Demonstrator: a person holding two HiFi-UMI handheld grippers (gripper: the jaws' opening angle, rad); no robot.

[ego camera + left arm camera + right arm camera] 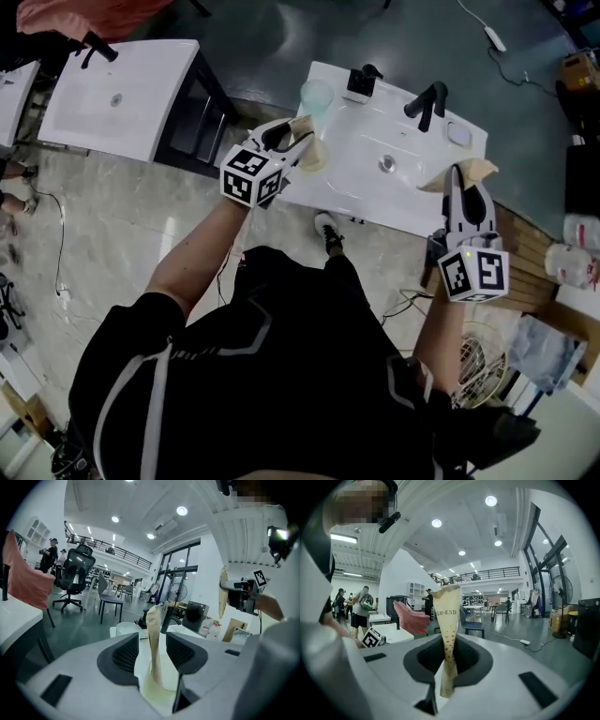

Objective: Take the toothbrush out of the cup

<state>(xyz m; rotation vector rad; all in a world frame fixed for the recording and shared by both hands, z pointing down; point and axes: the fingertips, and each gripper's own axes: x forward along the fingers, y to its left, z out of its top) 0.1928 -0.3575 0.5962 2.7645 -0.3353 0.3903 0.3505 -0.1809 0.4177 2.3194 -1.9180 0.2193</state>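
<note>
**Fig. Left hand-held gripper (152, 637) open around the paper-wrapped toothbrush (153, 618) that stands in the cup (146, 688).**

Your left jaws stand apart, one on either side of the paper-wrapped toothbrush, and neither pad presses on it. The cup sits just below the jaws on the white tabletop (366, 192). Your right hand-held gripper (446, 663), well apart to the side, is closed on a second wrapped toothbrush (445, 616). Expect the toothbrush in the cup to be light and slim, probably stiff inside a thin sleeve that may crumple or slip. The pale cup looks light too, so it could tip or lift along with the toothbrush. Take hold on the sleeve above the rim, between the pads, and draw along its length.
</note>
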